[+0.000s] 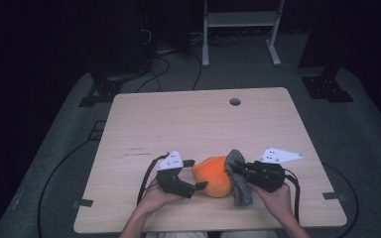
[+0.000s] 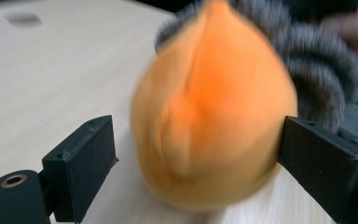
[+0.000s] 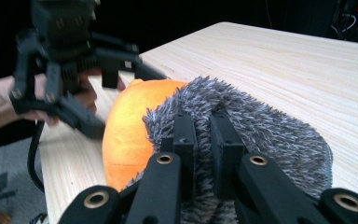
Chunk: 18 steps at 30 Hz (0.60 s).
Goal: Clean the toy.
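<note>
Orange soft item [image 1: 213,176]: rounded, plush-looking, resting on the tabletop [image 1: 193,124] near its front edge, between the two grippers. Blurred in the left gripper view [image 2: 214,116], where it tapers to a point at the top.

Grey fuzzy piece [image 1: 239,179]: shaggy fabric, lying against the right side of the orange soft item and touching it; it drapes down to the tabletop. In the right gripper view [image 3: 261,126] it covers part of the orange body.

Left gripper [image 1: 191,174]: held in the person's left hand [image 1: 154,198]; jaws apart, one on each side of the orange soft item. One jaw stands clear of it; the other sits right at its edge, contact uncertain.

Right gripper [image 1: 235,171]: held in the person's right hand [image 1: 278,198]; jaws drawn together and clamped on a fold of the grey fuzzy piece, seen closely in the right gripper view [image 3: 203,135].

Tabletop: pale wood grain, with a round hole [image 1: 235,101] near the far edge.

Surroundings: grey floor [image 1: 367,129] and cables [image 1: 154,74] beyond the table.
</note>
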Tool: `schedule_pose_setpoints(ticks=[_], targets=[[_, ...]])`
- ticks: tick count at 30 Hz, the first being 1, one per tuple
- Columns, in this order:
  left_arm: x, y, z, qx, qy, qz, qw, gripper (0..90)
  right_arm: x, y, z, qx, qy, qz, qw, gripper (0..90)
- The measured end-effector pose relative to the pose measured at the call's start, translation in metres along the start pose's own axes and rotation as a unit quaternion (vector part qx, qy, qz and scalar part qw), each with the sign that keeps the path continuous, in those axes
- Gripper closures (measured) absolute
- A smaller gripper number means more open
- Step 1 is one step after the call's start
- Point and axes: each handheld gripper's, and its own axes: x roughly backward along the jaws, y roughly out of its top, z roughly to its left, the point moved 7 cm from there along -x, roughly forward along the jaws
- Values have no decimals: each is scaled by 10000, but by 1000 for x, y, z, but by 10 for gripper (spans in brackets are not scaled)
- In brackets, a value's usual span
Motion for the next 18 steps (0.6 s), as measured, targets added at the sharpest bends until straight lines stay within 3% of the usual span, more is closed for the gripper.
schedule_pose_setpoints(ticks=[2, 3, 4, 6, 8, 9, 11, 12, 15, 16, 18], targets=[[-7, -3, -2, 25, -175, 105, 9998, 122, 0, 0, -1, -26, -13, -23, 10000, 816], [-8, -3, -2, 47, -192, 34, 9998, 160, 0, 0, -1, -48, -7, -26, 10000, 814], [-7, 2, -3, 87, -55, -98, 9999, 263, 2, 1, -1, -12, -113, -63, 9999, 814], [-5, 6, -4, 26, -9, -106, 9999, 344, 3, 2, -1, -1, -146, -88, 9999, 815], [1, 14, -6, -73, 209, -257, 9994, 383, 5, 8, 5, 176, -199, -164, 9995, 817], [2, 17, -7, -37, 256, -254, 9993, 411, 3, 13, 18, 298, 24, -178, 9994, 817], [3, 19, -9, -25, 248, -158, 9996, 433, 0, 13, 24, 440, 38, -128, 9989, 817], [4, 17, -11, -98, 210, -68, 9997, 444, -6, 11, 32, 798, -89, 3, 9968, 817], [6, 15, -10, 8, 132, -78, 9999, 453, -7, 11, 27, 712, -49, 23, 9974, 818], [6, 14, -9, 64, 59, -107, 9999, 452, -5, 9, 16, 592, -197, -5, 9980, 817], [6, 14, -9, 40, 29, -113, 9999, 447, -4, 7, 11, 521, -234, 29, 9984, 817]])
